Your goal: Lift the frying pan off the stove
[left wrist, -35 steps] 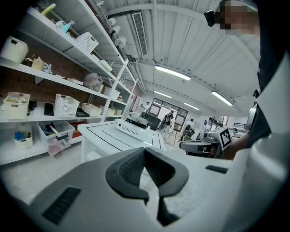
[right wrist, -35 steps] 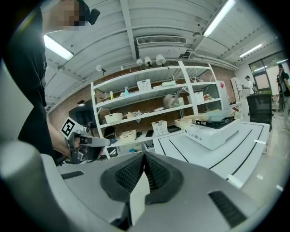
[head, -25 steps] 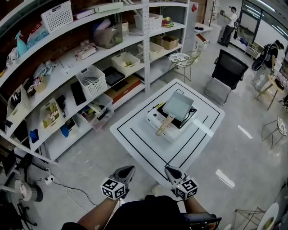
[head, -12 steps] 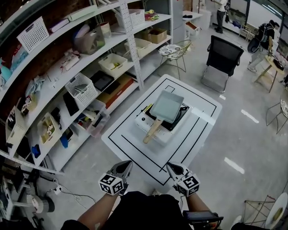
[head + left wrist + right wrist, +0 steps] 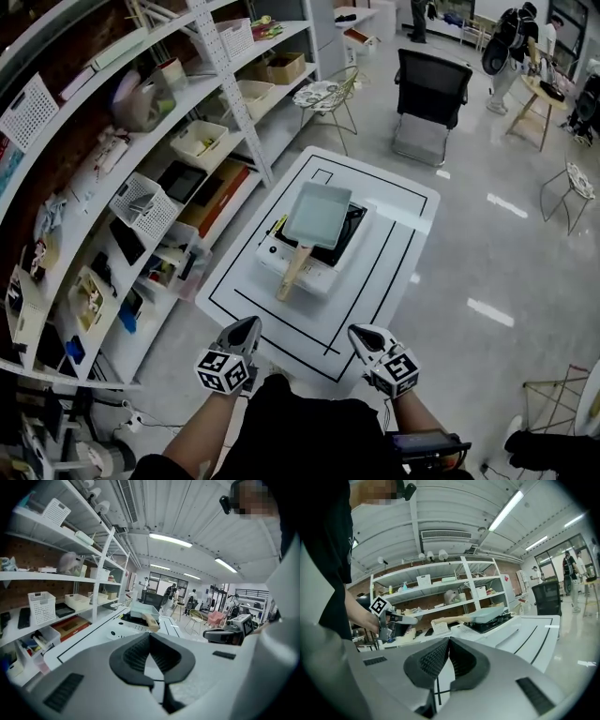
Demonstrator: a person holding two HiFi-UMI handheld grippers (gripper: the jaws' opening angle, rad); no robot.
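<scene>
A square pale grey-green frying pan point(image 5: 317, 214) with a wooden handle point(image 5: 292, 271) rests on a white portable stove point(image 5: 281, 255) with a black top, in the middle of the white table point(image 5: 398, 202). The handle points toward me. My left gripper point(image 5: 247, 329) and right gripper point(image 5: 361, 336) hover side by side at the table's near edge, well short of the handle. Both are shut with nothing in them. In the left gripper view, the pan point(image 5: 143, 611) lies straight beyond my left gripper point(image 5: 150, 634). In the right gripper view, the pan point(image 5: 490, 613) sits ahead of my right gripper point(image 5: 449, 639), to its right.
Long white shelves point(image 5: 141, 178) with baskets, boxes and trays run along the left of the table. A black office chair point(image 5: 429, 84) and a wire stool point(image 5: 323, 96) stand behind the table. People stand at the far right back. Black lines mark the tabletop.
Both grippers have come closer to the table's near edge, staying shut and empty. In the head view the table and pan have shifted left. The pan still rests on the stove.
</scene>
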